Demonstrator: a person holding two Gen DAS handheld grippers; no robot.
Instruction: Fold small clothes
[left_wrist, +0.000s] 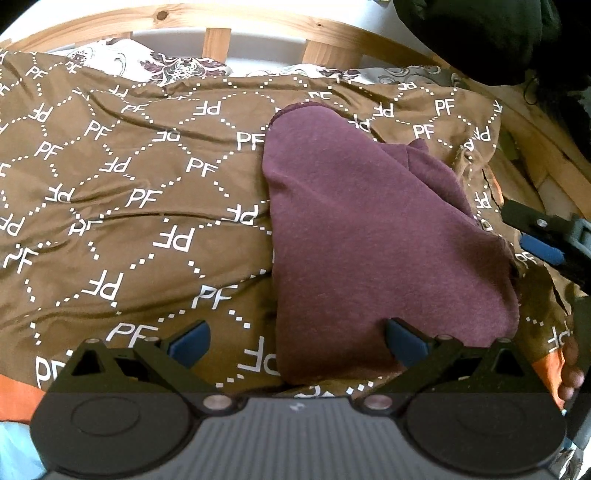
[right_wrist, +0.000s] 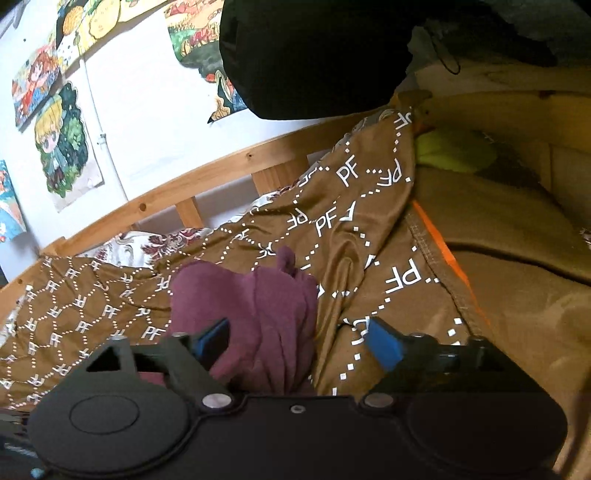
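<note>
A small maroon garment (left_wrist: 373, 236) lies folded on the brown "PF" patterned bedspread (left_wrist: 122, 192), its right side bunched. My left gripper (left_wrist: 299, 341) is open just above the garment's near edge, holding nothing. The right gripper's fingers (left_wrist: 543, 247) show at the right edge of the left wrist view, beside the garment's right corner. In the right wrist view the garment (right_wrist: 258, 317) is bunched in folds between the jaws of my right gripper (right_wrist: 301, 341), which is open and close over it.
A wooden bed rail (left_wrist: 221, 26) runs along the back by a white wall with posters (right_wrist: 62, 144). A floral sheet (left_wrist: 177, 68) shows under the bedspread. A dark bundle (right_wrist: 314, 51) hangs above. A yellow-green item (right_wrist: 450, 151) lies at the right.
</note>
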